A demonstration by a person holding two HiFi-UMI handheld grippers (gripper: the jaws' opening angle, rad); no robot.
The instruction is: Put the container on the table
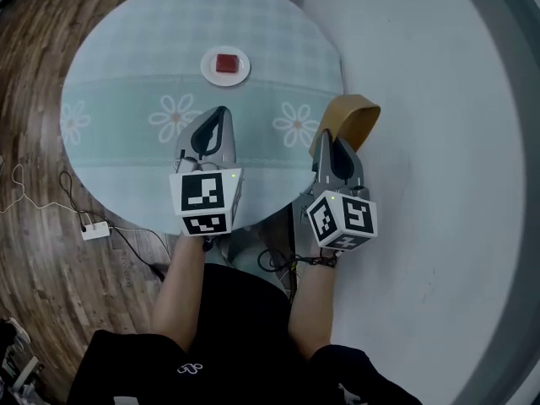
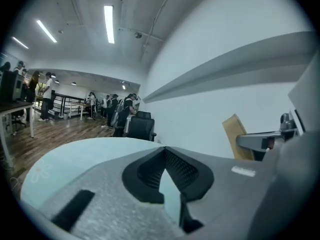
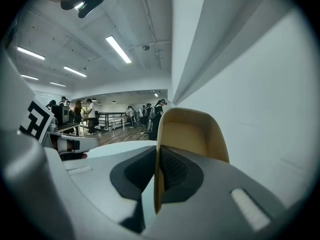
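A tan open-topped container (image 1: 354,118) hangs just past the right edge of the round table (image 1: 118,74). My right gripper (image 1: 337,142) is shut on its near wall, which shows pinched between the jaws in the right gripper view, where the container (image 3: 192,134) fills the middle ahead of the gripper (image 3: 157,151). Over the table's near part, my left gripper (image 1: 219,112) is shut with nothing in it. From the left gripper view the jaws (image 2: 164,151) meet at their tips, and the container (image 2: 234,134) stands off to the right.
The table wears a pale green cloth with daisy prints. A small white plate (image 1: 226,65) with a red piece on it sits toward the far side. A white power strip (image 1: 94,230) and cables lie on the wood floor at left. A black office chair (image 2: 140,126) stands beyond the table.
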